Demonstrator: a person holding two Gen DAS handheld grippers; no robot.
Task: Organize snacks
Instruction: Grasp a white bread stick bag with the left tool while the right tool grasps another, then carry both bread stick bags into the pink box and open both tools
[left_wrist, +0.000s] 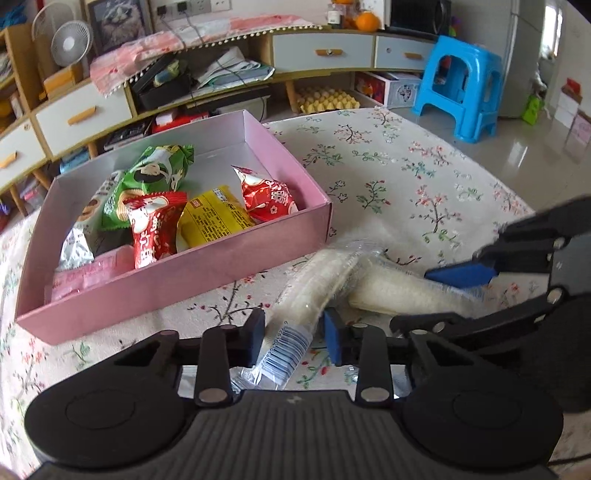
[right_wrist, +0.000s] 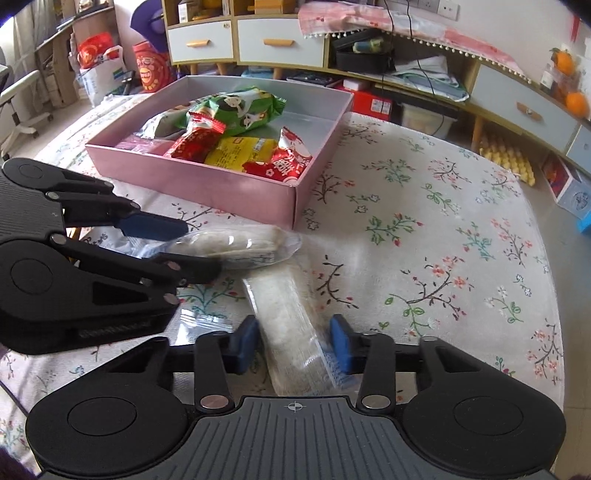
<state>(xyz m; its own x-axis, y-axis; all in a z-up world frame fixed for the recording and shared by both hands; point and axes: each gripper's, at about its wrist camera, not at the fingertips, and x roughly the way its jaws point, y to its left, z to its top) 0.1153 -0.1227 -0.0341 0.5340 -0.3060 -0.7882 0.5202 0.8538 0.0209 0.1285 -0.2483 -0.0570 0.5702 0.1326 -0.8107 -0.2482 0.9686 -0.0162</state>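
In my left view, my left tongs (left_wrist: 293, 338) were clamped on one clear packet of white rice crackers (left_wrist: 308, 291), so I could lift it into the pink box (left_wrist: 177, 284). My right tongs (left_wrist: 417, 295) gripped a second packet (left_wrist: 399, 291) just beside it. Both packets lay on the flowery worktop (left_wrist: 406, 162), near the box.

In my right view, my right tongs (right_wrist: 293, 345) squeezed its packet (right_wrist: 288, 321). The box (right_wrist: 229, 188) held about seven snacks: two red, one green, one yellow, some half hidden.
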